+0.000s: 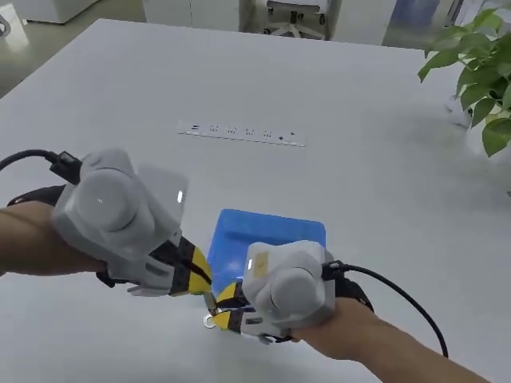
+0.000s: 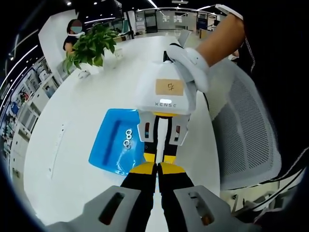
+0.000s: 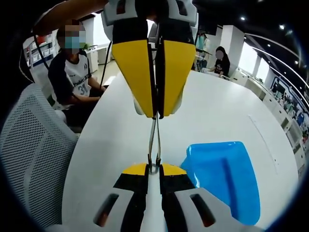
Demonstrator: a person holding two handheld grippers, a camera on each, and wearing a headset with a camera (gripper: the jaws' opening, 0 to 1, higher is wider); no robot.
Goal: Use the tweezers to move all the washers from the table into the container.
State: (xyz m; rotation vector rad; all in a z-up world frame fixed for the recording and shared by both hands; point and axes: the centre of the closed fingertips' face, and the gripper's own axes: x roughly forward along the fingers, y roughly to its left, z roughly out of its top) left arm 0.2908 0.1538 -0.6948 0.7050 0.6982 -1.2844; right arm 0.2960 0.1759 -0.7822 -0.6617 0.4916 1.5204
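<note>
The left gripper [image 2: 158, 167] and the right gripper [image 3: 153, 170] meet tip to tip just beside the container's [image 1: 271, 227] near edge. The left one clamps the tweezers' [image 3: 154, 140] back end. The right one, marked XENSE, pinches their tips over a washer [image 1: 209, 321] on the table [image 1: 359, 159]. A few washers [image 2: 128, 140] lie inside the container.

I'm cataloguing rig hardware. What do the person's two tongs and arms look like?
The left tongs and right tongs share pale grey rounded housings and black jaws with yellow tips. A black cable leaves each. The right one bears a tan label above the lettering XENSE. The forearms show no sleeves.
</note>
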